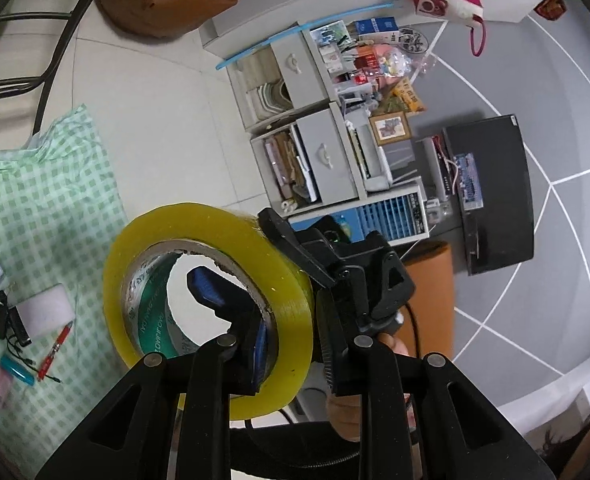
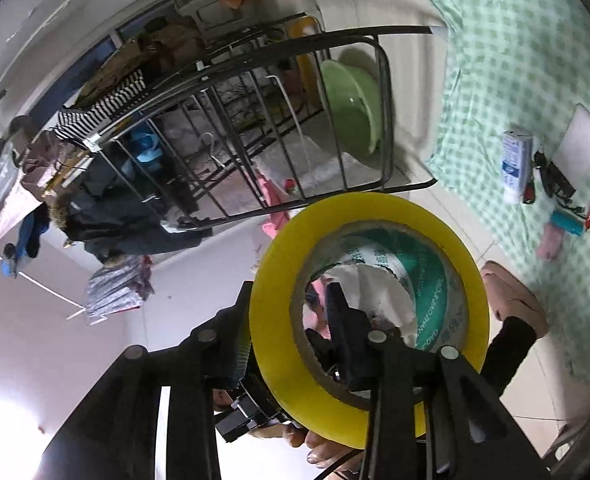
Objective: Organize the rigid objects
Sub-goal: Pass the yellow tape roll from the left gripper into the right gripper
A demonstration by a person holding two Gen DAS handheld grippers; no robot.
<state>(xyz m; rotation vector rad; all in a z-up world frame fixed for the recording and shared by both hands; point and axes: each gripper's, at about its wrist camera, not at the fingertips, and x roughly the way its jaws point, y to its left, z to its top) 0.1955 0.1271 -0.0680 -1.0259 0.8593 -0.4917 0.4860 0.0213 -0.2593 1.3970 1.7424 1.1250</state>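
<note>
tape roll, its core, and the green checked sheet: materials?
Tape roll: glossy yellowish clear plastic film, wound layers showing as fine edge lines. Core: looks like cardboard, with a grey-brown torn rim and a printed green and white liner inside. Checked sheet: thin and wrinkled, with a slight sheen; probably a plastic tablecloth, possibly fabric.
</note>
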